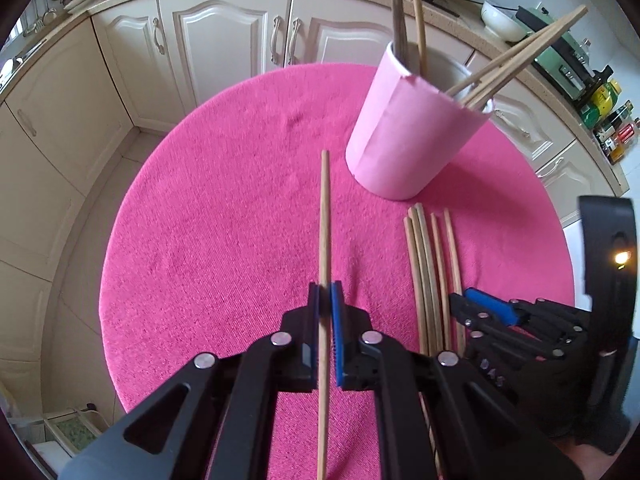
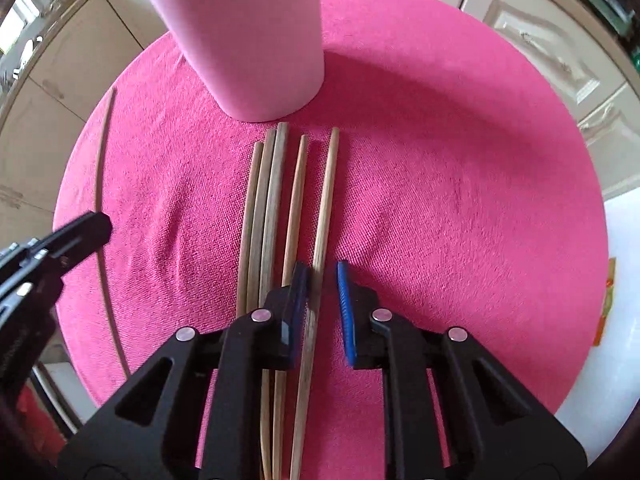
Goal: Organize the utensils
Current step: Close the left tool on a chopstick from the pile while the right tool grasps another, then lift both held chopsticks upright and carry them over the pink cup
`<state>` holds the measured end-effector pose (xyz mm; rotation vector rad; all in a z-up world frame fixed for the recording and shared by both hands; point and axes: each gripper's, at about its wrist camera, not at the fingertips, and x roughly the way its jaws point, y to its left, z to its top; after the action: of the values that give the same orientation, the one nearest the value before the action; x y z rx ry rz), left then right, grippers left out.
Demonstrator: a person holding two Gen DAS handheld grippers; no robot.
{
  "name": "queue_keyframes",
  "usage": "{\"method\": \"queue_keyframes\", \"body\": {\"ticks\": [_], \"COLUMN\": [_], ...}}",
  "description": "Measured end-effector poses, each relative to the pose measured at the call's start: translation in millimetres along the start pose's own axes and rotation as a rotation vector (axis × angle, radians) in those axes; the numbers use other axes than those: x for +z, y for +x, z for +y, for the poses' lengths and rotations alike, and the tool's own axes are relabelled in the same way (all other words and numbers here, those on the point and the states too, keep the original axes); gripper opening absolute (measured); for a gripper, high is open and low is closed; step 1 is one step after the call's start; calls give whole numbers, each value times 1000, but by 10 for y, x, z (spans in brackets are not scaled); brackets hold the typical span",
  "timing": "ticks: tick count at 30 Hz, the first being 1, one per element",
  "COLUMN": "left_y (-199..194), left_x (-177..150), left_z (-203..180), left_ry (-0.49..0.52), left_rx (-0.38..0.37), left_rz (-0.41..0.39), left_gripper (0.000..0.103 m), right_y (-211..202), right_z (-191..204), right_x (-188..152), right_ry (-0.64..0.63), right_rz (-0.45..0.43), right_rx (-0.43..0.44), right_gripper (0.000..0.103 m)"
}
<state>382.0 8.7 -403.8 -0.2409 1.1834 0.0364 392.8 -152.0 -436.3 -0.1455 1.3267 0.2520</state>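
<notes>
Our left gripper (image 1: 326,300) clamps one chopstick (image 1: 325,216) between its fingers, long axis pointing straight ahead; the pink cup (image 1: 408,136) stands ahead and to the right. Our right gripper (image 2: 322,280), fingers parted, straddles the rightmost of the loose chopsticks (image 2: 280,200) on the surface (image 2: 460,200).

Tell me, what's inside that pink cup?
Wooden chopsticks lean out of the pink cup on one side, and two longer sticks stand at the other. Their lower ends and the cup's bottom are hidden by its wall.
</notes>
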Motion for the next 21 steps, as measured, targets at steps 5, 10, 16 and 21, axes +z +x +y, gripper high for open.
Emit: {"method": "queue_keyframes", "body": {"ticks": [5, 10, 16, 21], "left_y": [-114, -318, -595, -814], "left_x": [56, 81, 122, 231], "left_z": [-85, -140, -252, -401], "left_ry": [29, 72, 107, 127], "left_rx": [-16, -51, -90, -132], "left_rz": [-46, -116, -217, -288], "left_gripper": [6, 6, 6, 6], "right_y": [-51, -239, -611, -964], "right_z": [-182, -377, -486, -535], "right_x": [-64, -131, -92, -47], "right_ry": [71, 139, 165, 178], "right_rz": [-28, -100, -218, -315], "right_rx": [76, 154, 235, 278], "right_gripper": [6, 6, 6, 6]}}
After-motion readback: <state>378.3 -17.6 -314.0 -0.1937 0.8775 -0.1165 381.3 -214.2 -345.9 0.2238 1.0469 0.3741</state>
